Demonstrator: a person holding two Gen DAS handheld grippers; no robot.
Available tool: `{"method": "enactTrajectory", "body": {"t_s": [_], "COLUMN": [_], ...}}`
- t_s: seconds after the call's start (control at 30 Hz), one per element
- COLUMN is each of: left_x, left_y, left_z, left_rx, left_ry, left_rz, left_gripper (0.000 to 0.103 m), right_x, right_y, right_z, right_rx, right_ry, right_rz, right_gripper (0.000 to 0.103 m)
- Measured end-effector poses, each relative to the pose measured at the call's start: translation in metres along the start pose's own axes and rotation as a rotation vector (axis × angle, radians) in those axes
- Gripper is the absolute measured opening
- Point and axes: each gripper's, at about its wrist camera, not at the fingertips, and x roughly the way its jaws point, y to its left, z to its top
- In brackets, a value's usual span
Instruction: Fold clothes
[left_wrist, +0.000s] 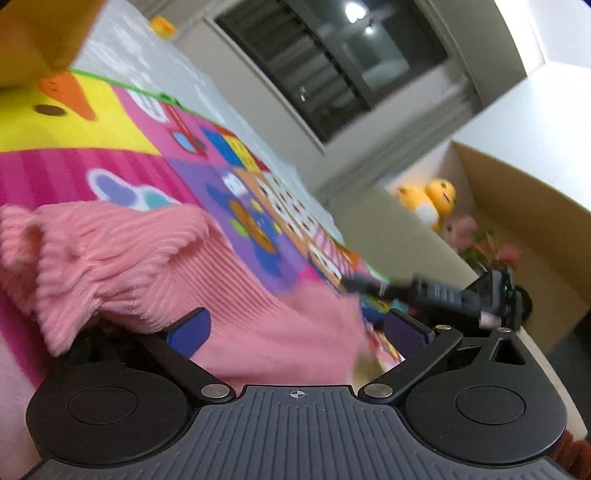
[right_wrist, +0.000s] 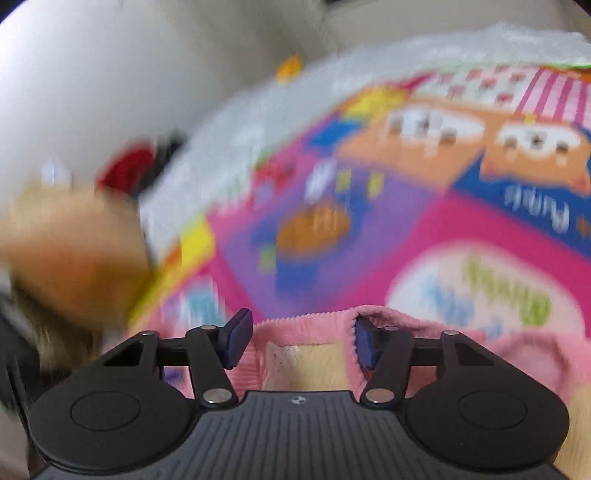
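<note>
Left wrist view: the left gripper (left_wrist: 295, 328) has its fingers (left_wrist: 190, 332) spread wide, and the pink ribbed garment (left_wrist: 155, 258) lies in the gap between them, passing over the left-hand finger and bunching into raised folds to the upper left. No pinch is visible; the cloth rests between and on the fingers, not clamped. Right wrist view: the right gripper (right_wrist: 299, 341) also has its fingers (right_wrist: 236, 338) spread, with a ribbed hem edge of the same garment (right_wrist: 306, 325) directly between the tips; the cloth laps against the right-hand finger, and a pale inner face shows just below the hem. Heavy blur in this view prevents a finer reading. The garment lies on the colourful play mat (left_wrist: 221, 177), which sits on the floor. From the left gripper the cloth runs forward and to the right toward a dark gripper-like tool (left_wrist: 424, 291) at its far edge; this appears to be the right gripper, so the garment's long axis is judged to span from one gripper to the other. Both grippers are at the cloth; neither is clearly nearer. Beyond the mat stand a cardboard box holding yellow plush toys (left_wrist: 436, 199), then a dark window (left_wrist: 332, 59).
</note>
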Motion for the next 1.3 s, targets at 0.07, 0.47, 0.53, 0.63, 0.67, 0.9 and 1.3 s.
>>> {"method": "enactTrajectory", "body": {"t_s": [0.07, 0.47, 0.53, 0.63, 0.67, 0.9, 1.3], "left_x": [-0.007, -0.03, -0.03, -0.022, -0.016, 0.045, 0.043], "left_y": [0.001, -0.016, -0.041, -0.089, -0.097, -0.097, -0.08], "left_z": [0.0, 0.006, 0.004, -0.004, -0.01, -0.053, -0.05], "left_rx": [-0.003, 0.082, 0.18, 0.343, 0.377, 0.485, 0.416], "left_ry": [-0.035, -0.081, -0.05, -0.003, 0.019, 0.199, 0.161], "left_rz": [0.022, 0.151, 0.082, -0.055, -0.075, 0.051, 0.111], "left_gripper": [0.101, 0.102, 0.103, 0.103, 0.103, 0.103, 0.103], "right_x": [0.008, -0.132, -0.158, -0.172, -0.172, -0.127, -0.281], "right_y": [-0.012, -0.039, -0.046, -0.059, -0.063, -0.129, -0.125], "right_z": [0.009, -0.023, -0.048, -0.084, -0.093, -0.098, -0.119], "right_rx": [0.018, -0.232, -0.354, -0.502, -0.535, -0.732, -0.092], "right_ry": [-0.065, -0.248, -0.23, -0.134, -0.098, 0.009, -0.26], "right_rz": [-0.051, -0.338, -0.483, -0.656, -0.693, -1.011, -0.643], "right_gripper": [0.056, 0.086, 0.086, 0.078, 0.076, 0.073, 0.087]}}
